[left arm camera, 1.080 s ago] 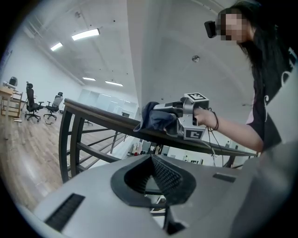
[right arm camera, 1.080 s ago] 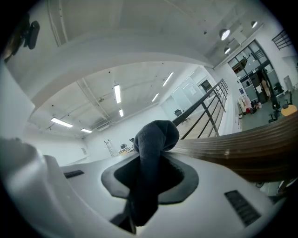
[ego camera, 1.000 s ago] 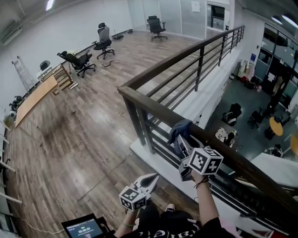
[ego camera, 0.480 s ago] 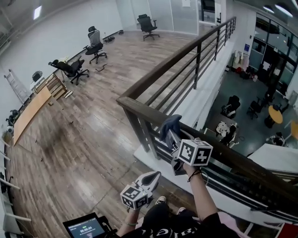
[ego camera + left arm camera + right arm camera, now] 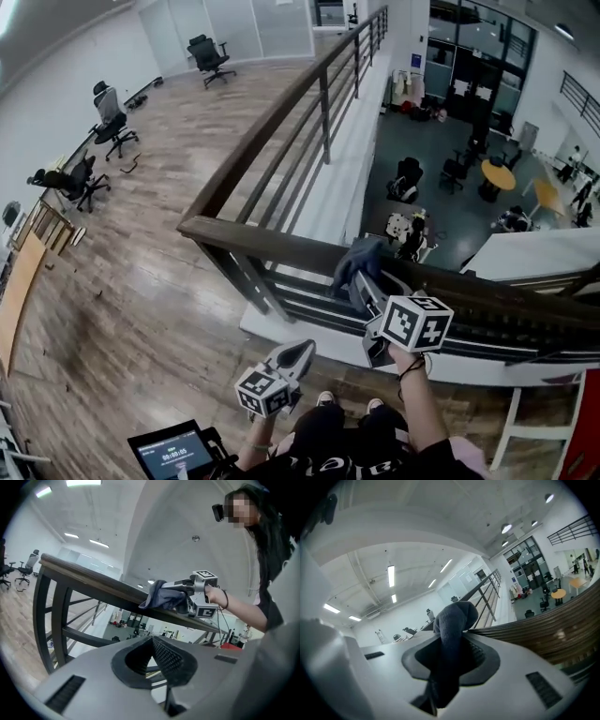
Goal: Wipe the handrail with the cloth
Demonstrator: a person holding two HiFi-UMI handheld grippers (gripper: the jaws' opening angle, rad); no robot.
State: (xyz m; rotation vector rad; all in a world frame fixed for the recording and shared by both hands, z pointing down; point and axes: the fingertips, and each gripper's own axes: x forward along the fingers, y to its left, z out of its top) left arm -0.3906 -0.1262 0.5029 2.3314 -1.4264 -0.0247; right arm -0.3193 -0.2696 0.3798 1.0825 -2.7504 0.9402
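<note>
At the handrail (image 5: 272, 244), right gripper (image 5: 366, 286) jaws pinch the cloth (image 5: 360, 259); left gripper (image 5: 302, 350) jaws touch, empty.

A wood-plank floor (image 5: 141, 272) covers the upper level. Three black office chairs (image 5: 208, 56) stand well apart along its far left side. A long wooden tabletop (image 5: 14, 291) lies at the left edge. A small lit screen (image 5: 172, 454) sits at the bottom. On the dark lower level stands a round yellow table (image 5: 499, 174).
</note>
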